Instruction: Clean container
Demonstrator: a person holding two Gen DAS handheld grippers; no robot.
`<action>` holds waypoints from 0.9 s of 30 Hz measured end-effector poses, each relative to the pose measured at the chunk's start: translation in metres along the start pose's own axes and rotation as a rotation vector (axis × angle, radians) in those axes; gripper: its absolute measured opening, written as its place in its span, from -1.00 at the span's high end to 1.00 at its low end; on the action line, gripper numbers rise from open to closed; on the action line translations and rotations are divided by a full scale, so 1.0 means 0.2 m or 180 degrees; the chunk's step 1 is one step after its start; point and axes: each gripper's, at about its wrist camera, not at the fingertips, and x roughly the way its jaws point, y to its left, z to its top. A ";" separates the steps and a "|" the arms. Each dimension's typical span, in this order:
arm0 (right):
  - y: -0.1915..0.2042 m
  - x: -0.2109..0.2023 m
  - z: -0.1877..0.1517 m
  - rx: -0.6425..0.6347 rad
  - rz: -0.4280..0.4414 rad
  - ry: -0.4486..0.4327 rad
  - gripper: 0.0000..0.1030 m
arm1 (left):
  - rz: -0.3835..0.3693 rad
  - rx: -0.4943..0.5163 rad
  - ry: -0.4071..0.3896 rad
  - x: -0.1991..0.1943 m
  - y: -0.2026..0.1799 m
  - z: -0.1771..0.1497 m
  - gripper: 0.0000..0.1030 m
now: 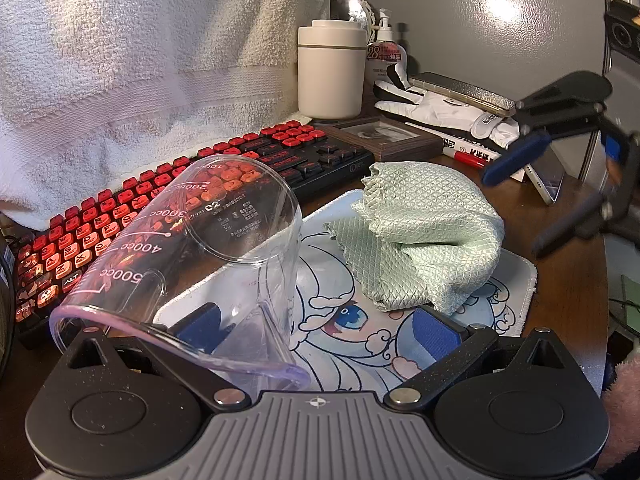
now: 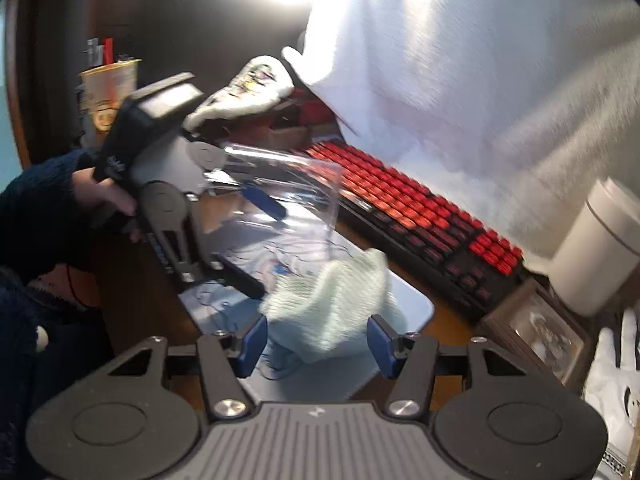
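Observation:
A clear plastic measuring cup lies tilted on its side over the mouse mat, its rim toward me. My left gripper is wide open; its left finger sits inside the cup's mouth, the right finger beside it. A pale green cloth lies bunched on the mat. In the right wrist view my right gripper is open just in front of the cloth, not touching it. The cup and left gripper show there at upper left. The right gripper shows blurred in the left wrist view.
An illustrated mouse mat covers the wooden desk. A red and black keyboard runs behind it under a white towel. A cream canister, a picture frame, a pump bottle and a phone stand at the back right.

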 end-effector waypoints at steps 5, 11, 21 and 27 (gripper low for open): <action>0.07 0.14 -0.01 -0.0313 -0.0091 0.0084 -0.05 | -0.0001 0.0001 0.0000 0.00 0.00 0.00 -1.00; 0.01 0.29 -0.02 -0.0198 -0.0101 0.0037 -0.06 | -0.0001 0.0001 0.0000 0.00 0.00 0.00 -1.00; -0.03 0.32 -0.01 0.0345 -0.0343 -0.0106 0.50 | -0.0002 0.0001 0.0000 0.00 -0.01 0.00 -1.00; -0.18 0.27 -0.04 0.1266 -0.0073 -0.0508 0.65 | -0.0003 0.0001 0.0000 -0.01 -0.01 0.00 -1.00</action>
